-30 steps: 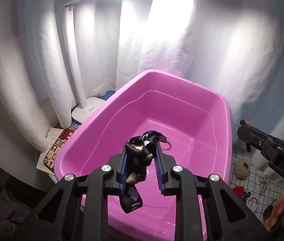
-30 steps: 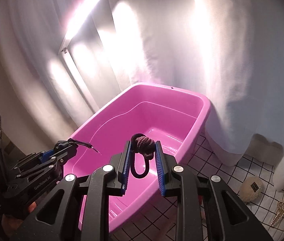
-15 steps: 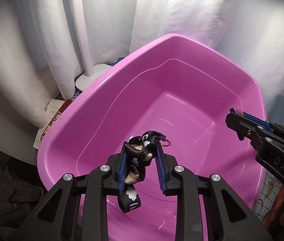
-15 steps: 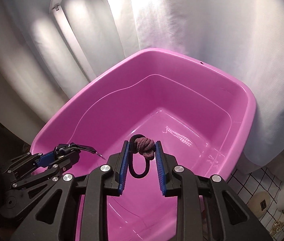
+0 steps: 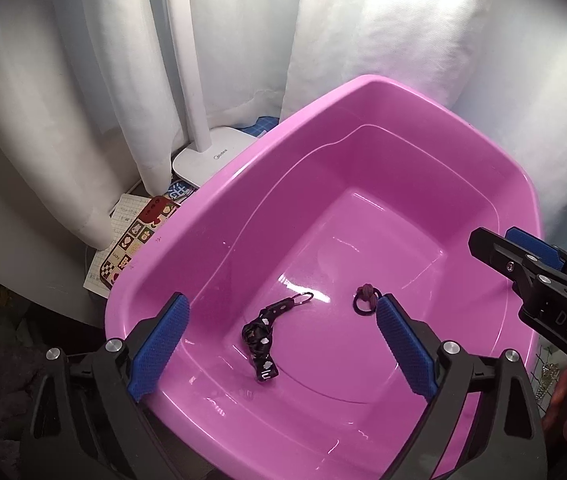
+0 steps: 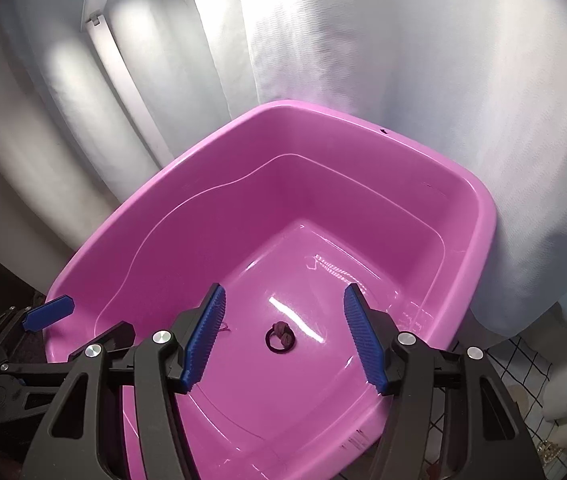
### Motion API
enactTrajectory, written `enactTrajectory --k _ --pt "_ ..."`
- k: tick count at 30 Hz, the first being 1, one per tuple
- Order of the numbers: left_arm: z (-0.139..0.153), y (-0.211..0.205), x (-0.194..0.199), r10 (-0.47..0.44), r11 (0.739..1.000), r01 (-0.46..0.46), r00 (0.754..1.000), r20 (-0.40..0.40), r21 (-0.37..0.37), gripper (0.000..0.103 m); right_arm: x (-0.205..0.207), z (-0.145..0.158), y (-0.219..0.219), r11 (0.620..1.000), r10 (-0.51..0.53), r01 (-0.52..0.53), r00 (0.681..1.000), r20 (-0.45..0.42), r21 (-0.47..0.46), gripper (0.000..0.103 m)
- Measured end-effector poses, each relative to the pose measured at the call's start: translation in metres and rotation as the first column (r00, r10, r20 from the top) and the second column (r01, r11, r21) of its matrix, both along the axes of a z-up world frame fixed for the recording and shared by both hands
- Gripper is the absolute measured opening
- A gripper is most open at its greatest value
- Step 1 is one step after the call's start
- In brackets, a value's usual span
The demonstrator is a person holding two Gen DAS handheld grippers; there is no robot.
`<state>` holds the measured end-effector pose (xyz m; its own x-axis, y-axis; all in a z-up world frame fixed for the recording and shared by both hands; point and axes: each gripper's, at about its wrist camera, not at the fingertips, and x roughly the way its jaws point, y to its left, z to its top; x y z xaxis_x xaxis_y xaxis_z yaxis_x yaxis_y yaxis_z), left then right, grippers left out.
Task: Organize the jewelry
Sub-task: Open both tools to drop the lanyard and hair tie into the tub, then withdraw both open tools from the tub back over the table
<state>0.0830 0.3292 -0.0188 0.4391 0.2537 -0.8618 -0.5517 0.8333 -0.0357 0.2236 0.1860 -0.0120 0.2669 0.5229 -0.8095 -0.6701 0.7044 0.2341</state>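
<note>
A pink plastic tub [image 5: 211, 200] [image 6: 479, 216] fills both views. On its floor lie a black patterned strap with a metal clip [image 5: 265, 330] and a dark hair tie with a maroon knot [image 5: 365, 299] [image 6: 280, 335]. My left gripper [image 5: 283, 338] is open and empty above the tub's near side, over the strap. My right gripper [image 6: 283, 338] is open and empty above the hair tie. The right gripper shows at the right edge of the left wrist view [image 5: 535, 264]; a left fingertip [image 6: 49, 312] shows in the right wrist view.
White curtains [image 5: 403, 32] hang behind the tub. A white lamp base [image 5: 211, 156] and patterned cards [image 5: 131, 240] lie left of it. A black-gridded white mat [image 6: 523, 376] with small jewelry pieces [image 5: 548, 376] lies to the right.
Both grippers have moved over the tub, opened and let go. The strap and the hair tie have dropped to the tub floor.
</note>
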Motion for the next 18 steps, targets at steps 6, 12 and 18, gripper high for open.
enactTrajectory --k 6,12,18 --pt "0.002 0.005 -0.005 -0.003 0.999 0.003 1.000 0.002 -0.034 0.096 -0.001 0.004 -0.001 1.000 -0.003 0.003 1.000 0.011 0.012 0.059" --pt "0.009 0.002 -0.013 -0.006 1.000 0.007 0.999 0.043 -0.011 0.096 -0.006 0.011 -0.008 0.999 -0.015 0.014 1.000 0.019 0.032 0.059" --pt "0.015 0.001 -0.018 -0.013 1.000 0.012 0.998 0.067 0.010 0.096 -0.010 0.017 -0.016 0.998 -0.034 0.033 0.999 0.024 0.057 0.059"
